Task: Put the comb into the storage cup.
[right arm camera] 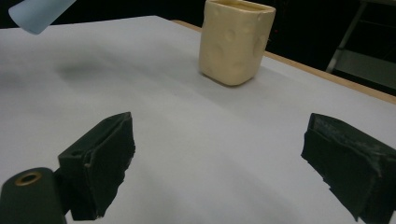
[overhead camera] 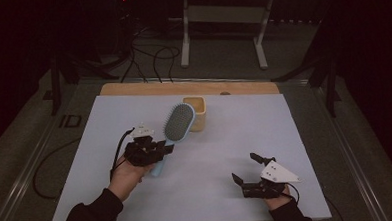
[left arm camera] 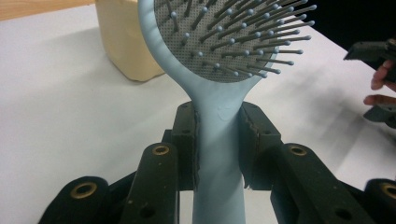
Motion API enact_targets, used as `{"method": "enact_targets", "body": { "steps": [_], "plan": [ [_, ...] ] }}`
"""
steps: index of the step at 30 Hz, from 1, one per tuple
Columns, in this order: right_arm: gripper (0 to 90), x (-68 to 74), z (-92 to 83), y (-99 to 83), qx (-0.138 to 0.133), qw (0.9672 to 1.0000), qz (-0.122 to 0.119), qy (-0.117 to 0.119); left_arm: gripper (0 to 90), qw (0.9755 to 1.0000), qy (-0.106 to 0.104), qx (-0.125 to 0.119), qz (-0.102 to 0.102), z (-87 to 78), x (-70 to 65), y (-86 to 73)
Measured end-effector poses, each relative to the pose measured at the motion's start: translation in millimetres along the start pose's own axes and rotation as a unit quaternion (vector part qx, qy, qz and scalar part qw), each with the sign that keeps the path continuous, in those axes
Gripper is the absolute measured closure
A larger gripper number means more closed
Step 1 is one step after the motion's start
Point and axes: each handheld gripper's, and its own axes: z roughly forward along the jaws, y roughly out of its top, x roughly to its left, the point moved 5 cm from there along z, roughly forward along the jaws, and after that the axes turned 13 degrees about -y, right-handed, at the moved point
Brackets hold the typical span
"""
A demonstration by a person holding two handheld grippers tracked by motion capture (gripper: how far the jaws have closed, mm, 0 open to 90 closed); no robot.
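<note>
A pale blue hairbrush (overhead camera: 177,124) with grey bristles is held off the white table cover, its head (left arm camera: 224,37) pointing toward a cream square cup (overhead camera: 196,112). My left gripper (overhead camera: 153,148) is shut on the brush handle (left arm camera: 217,135); both pads press its sides just below the head. The cup (left arm camera: 126,42) stands upright right behind the brush head. My right gripper (overhead camera: 246,169) rests at the front right of the table, jaws wide apart with nothing between them. In the right gripper view the cup (right arm camera: 236,39) stands farther off, and the handle's end (right arm camera: 37,11) shows at the top left.
The white cover (overhead camera: 225,139) lies over a wooden table whose bare far edge (overhead camera: 148,87) shows behind the cup. Cables (overhead camera: 151,57) and a white stand (overhead camera: 220,24) are on the floor beyond the table.
</note>
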Motion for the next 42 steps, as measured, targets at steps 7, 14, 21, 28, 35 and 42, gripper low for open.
{"method": "enact_targets", "body": {
  "steps": [7, 14, 21, 28, 35, 42],
  "plan": [
    [8.9, -0.2, 0.0, -0.2, 0.000, 1.0000, 0.000, 0.000, 70.5, 0.9995, 0.007, -0.021, 0.021, -3.7, -1.2, 13.1],
    [8.9, 0.4, 0.1, 0.1, 0.001, 1.0000, -0.001, 0.000, 70.4, 0.9978, -0.001, -0.046, 0.048, -0.9, -4.8, 31.5],
    [8.9, 0.1, -0.2, 0.1, 0.001, 1.0000, 0.000, 0.000, 70.4, 0.9963, 0.017, -0.056, 0.063, 7.2, -8.9, 47.9],
    [8.9, -0.3, -0.4, 0.2, 0.001, 1.0000, 0.000, 0.000, 70.4, 0.9931, 0.018, -0.091, 0.073, 13.9, -8.0, 66.6],
    [8.9, -0.4, -0.6, 0.1, 0.000, 1.0000, 0.000, 0.001, 70.4, 0.9907, 0.016, -0.118, 0.066, 18.9, -5.1, 86.6],
    [8.9, -1.1, -1.5, 0.9, -0.002, 1.0000, -0.001, -0.001, 70.4, 0.9890, 0.013, -0.134, 0.062, 24.5, -0.6, 104.0]
  ]
}}
